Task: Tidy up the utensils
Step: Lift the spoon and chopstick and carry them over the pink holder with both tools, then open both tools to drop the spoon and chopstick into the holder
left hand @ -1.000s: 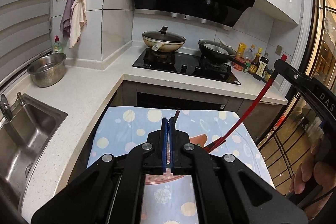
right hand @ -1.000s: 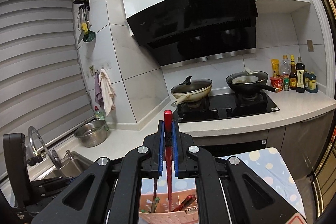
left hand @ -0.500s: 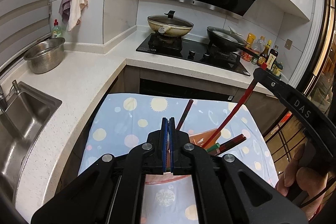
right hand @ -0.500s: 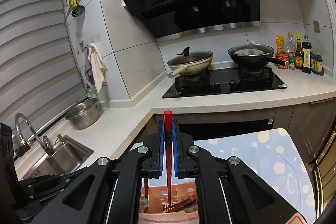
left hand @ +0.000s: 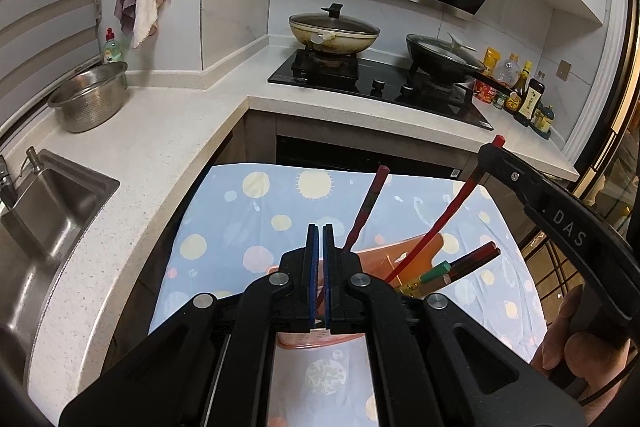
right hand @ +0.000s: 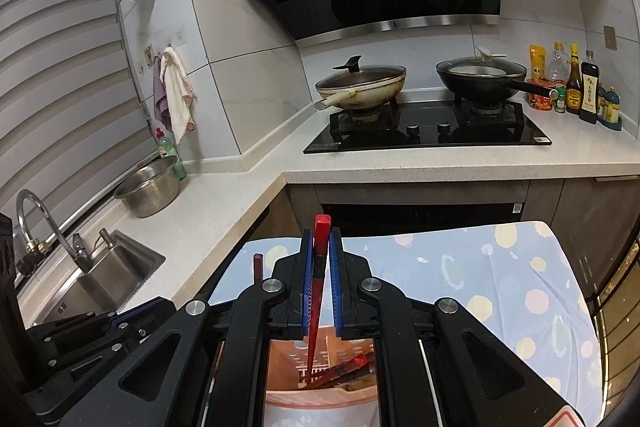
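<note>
My right gripper [right hand: 320,239] is shut on a bright red chopstick [right hand: 318,267]. The chopstick leans a little between the blue pads, and its lower tip is down inside the orange slotted basket [right hand: 288,359]. From the left wrist view the same chopstick [left hand: 440,223] slants from the right gripper [left hand: 494,147] into the basket [left hand: 400,247]. The left gripper [left hand: 320,227] is shut with nothing in it, just in front of the basket. A dark red chopstick [left hand: 366,205] stands in the basket behind it. A green-handled utensil [left hand: 436,269] and dark chopsticks [left hand: 476,255] lie there too.
The basket rests on a table with a blue dotted cloth [left hand: 248,227]. A white counter wraps around with a sink [left hand: 48,219], a steel bowl [left hand: 90,99], a hob with a lidded wok [left hand: 336,31] and sauce bottles [left hand: 520,91]. A hand [left hand: 572,339] holds the right gripper.
Both grippers have come down toward the table and tilted downward. The red chopstick has sunk with the right gripper into the basket and now leans between the pads.
</note>
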`<action>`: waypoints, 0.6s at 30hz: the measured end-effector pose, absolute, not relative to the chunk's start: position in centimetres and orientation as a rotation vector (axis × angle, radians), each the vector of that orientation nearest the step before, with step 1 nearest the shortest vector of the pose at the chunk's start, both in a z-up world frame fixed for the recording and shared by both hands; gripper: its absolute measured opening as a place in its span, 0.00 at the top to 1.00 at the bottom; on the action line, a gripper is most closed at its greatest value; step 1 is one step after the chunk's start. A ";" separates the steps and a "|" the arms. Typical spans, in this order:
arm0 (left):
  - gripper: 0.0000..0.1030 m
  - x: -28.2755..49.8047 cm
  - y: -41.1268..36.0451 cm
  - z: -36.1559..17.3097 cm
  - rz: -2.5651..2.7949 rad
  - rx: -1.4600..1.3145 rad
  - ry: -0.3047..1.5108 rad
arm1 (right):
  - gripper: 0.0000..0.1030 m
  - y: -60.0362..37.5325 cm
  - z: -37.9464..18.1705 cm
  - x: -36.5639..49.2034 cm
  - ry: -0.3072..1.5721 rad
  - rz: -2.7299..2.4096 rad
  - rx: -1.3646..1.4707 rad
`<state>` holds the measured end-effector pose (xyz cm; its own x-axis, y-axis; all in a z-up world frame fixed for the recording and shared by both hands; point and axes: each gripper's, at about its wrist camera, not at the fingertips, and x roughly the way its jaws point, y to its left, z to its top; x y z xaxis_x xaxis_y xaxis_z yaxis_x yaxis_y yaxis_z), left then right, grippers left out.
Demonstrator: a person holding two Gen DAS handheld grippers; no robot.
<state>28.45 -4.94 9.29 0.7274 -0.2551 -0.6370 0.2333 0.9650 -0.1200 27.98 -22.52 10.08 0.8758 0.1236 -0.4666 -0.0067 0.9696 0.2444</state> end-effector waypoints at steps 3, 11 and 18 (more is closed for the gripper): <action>0.98 28.4 -4.9 9.2 -0.263 -0.033 0.707 | 0.88 -22.5 10.1 27.8 0.494 0.060 0.231; 0.75 28.0 -4.7 9.1 -0.238 -0.037 0.706 | 0.75 -22.3 10.6 27.1 0.473 0.046 0.221; 0.73 26.8 -4.7 9.7 -0.236 -0.025 0.682 | 0.73 -22.4 10.7 25.4 0.476 0.055 0.217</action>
